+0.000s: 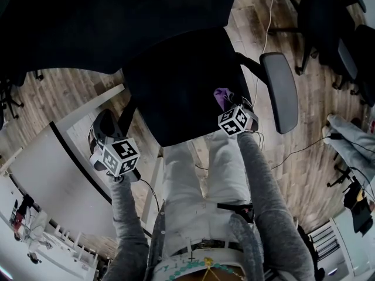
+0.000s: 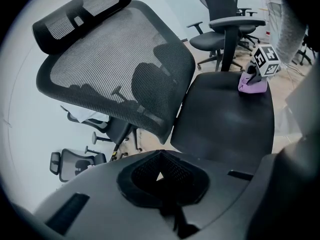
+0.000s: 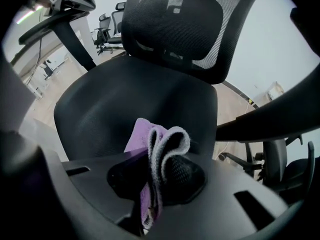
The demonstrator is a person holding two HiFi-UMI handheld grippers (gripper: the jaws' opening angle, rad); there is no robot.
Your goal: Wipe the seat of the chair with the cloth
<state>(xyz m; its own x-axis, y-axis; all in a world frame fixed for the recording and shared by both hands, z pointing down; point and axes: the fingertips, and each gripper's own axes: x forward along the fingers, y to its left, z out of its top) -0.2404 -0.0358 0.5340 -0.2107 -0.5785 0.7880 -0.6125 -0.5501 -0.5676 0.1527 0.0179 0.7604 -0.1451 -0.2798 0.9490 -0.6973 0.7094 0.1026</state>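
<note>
**Item 1 — right gripper (image 3: 156, 181):** your jaws are clamped on the cloth (image 3: 150, 144), a purple piece with a pale folded edge. The fold bulges out ahead of the jaw tips and the rest runs back between them.

**Item 2 — seat (image 3: 135, 94):** black, it spreads ahead of that gripper as far as the mesh backrest (image 3: 185, 29). The left gripper view shows the cloth down on the seat's front corner, under the gripper.

**Item 3 — left gripper (image 2: 160, 176):** jaws together with nothing between them. You hold it off to the side of the chair, well apart from the cloth.

**Progress:** you have the cloth gripped and on the seat. No wiped patch shows, so I can't tell how much is covered. Judged from the position, nearly the whole seat ahead of the gripper is left.

**Containers:** 0 in any view, so no contents to list.
</note>
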